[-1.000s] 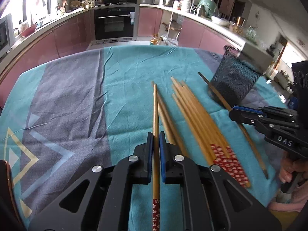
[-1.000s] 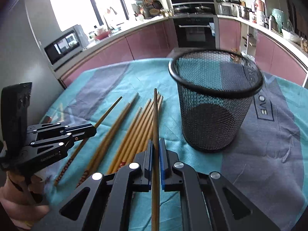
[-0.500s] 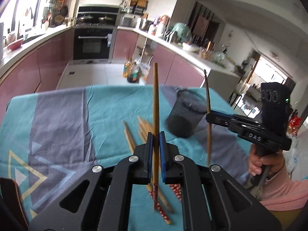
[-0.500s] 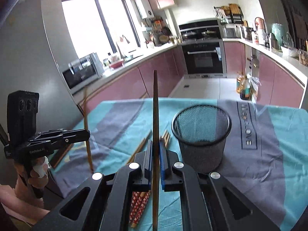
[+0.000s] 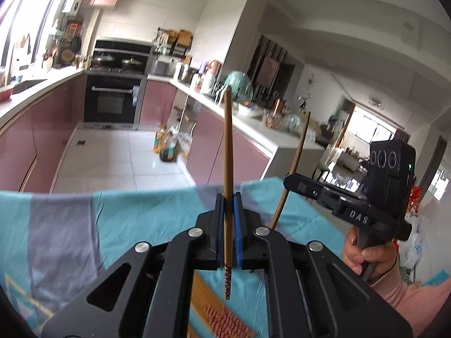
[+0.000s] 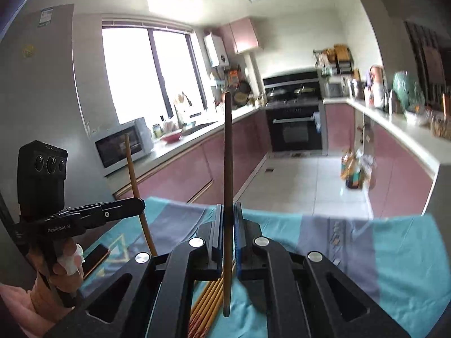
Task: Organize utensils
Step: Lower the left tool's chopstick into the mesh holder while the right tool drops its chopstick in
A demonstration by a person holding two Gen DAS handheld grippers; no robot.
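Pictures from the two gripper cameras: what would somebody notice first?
First, the long light wooden chopstick standing almost upright, pinched in the black left gripper in the middle of the left view. The black right gripper pinches a darker brown wooden chopstick the same way. Below lie the turquoise-and-grey tablecloth and a bundle of wooden chopsticks with red patterned ends.

The left gripper (image 5: 227, 200) is clamping a light wooden chopstick (image 5: 227, 152) that is standing upright, its red-patterned end hanging below the jaws. To the right, a hand (image 5: 363, 250) in a pink sleeve is holding the right gripper (image 5: 290, 181), which is pinching a darker chopstick (image 5: 296, 157) leaning slightly. More chopsticks (image 5: 222, 315) are lying on the teal and grey tablecloth (image 5: 84, 225) near its near edge.
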